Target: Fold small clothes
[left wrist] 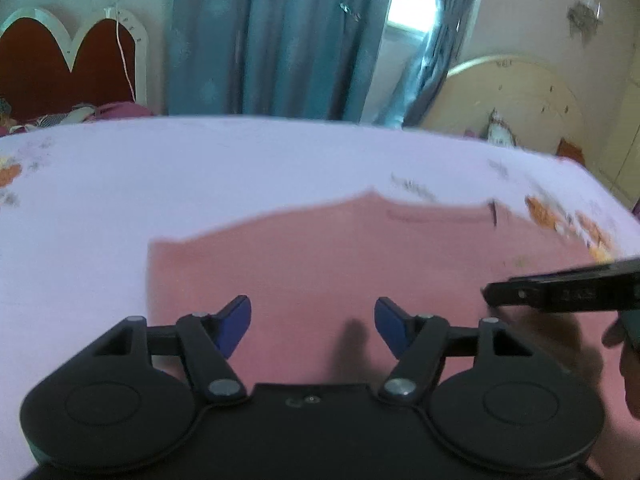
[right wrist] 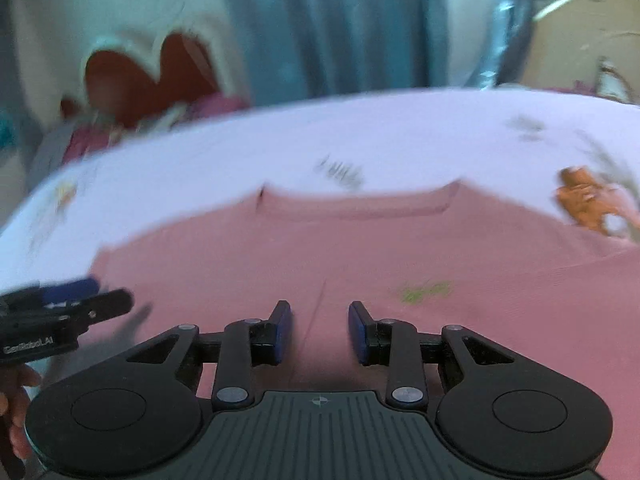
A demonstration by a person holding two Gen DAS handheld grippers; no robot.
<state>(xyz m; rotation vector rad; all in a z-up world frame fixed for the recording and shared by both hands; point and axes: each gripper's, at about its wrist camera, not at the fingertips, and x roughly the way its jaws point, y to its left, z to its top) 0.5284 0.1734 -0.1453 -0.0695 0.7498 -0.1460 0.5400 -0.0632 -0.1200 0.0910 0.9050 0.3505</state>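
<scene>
Pink shirt [right wrist: 340, 248] lying flat on the pale floral bedsheet [left wrist: 200, 180], neckline [right wrist: 356, 206] pointing away toward the far edge of the bed. Left edge of the garment running straight and clean in the left wrist view, possibly a sleeve already tucked in there — a guess only, blur making it hard to confirm. A lengthwise crease or seam showing near the middle in the right wrist view. Judging the fold as early: body of the shirt looking spread open, most of the folding remaining.

Left gripper [left wrist: 312, 322] hovering over the near part of the shirt, fingers standing wide apart, nothing between them. Right gripper [right wrist: 319, 332] hovering over the same near part, fingers parted more narrowly, pads not pinching cloth as far as the frames show.

Both views smearing with motion. Hem of the shirt lying hidden beneath the gripper bodies; right sleeve running off the frame. Small green mark [right wrist: 426, 292] on the fabric too blurred to identify. Teal curtains [left wrist: 280, 40] and a red headboard [left wrist: 60, 64] standing behind
</scene>
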